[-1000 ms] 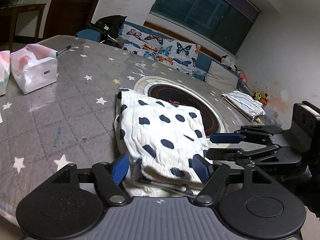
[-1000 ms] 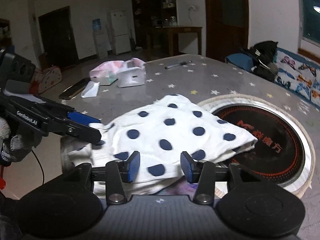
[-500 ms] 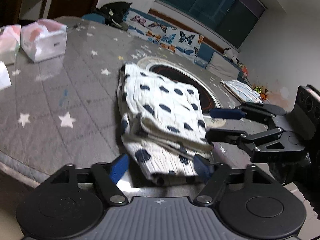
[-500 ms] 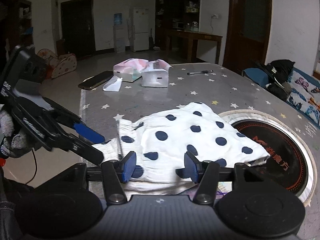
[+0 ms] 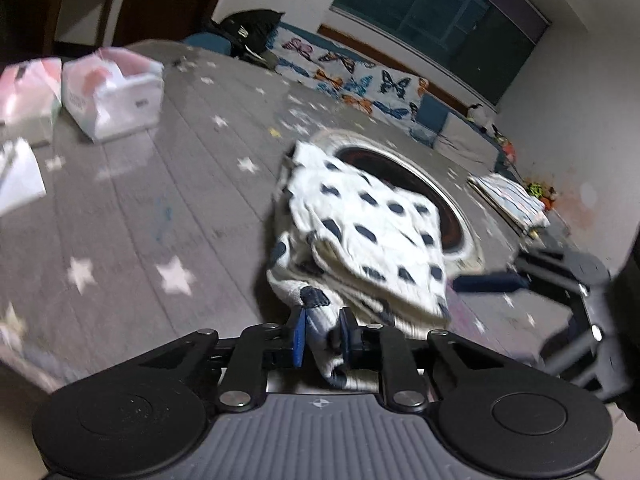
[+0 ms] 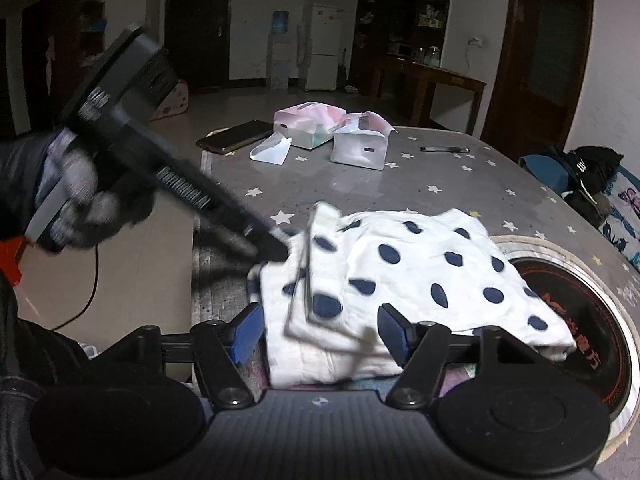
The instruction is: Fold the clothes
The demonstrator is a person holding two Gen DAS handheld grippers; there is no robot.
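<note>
Fabric is bunching at the near edge of the desk (image 5: 132, 208), where I am pinching a corner of the polka-dot garment (image 5: 372, 236) with my left hand-held gripper (image 5: 322, 336); its blue pads (image 5: 298, 336) are nearly together with cloth squeezed between them. The garment is lying folded in layers, its far side overlapping the round cooktop (image 5: 452, 216) set into the desk. My right hand-held gripper (image 6: 322, 330) is sitting wide open at the same near edge, its pads either side of the garment's layered edge and gripping nothing that I can make out. From the right wrist view, the left hand-held gripper is reaching in from the left, its tips at the garment's near-left corner.

Open grey star-print surface is stretching to the left of the garment. At the far left corner, two tissue packs (image 6: 336, 132) are standing together, with a white paper scrap (image 6: 270, 150) and a dark phone (image 6: 234, 140) just beside them near that edge. A pen (image 6: 444, 149) is lying at the far edge. A folded striped cloth (image 5: 508, 200) is resting beyond the cooktop toward the right edge. Past the far side, a butterfly-print sofa (image 5: 360, 84) is running along the wall.
</note>
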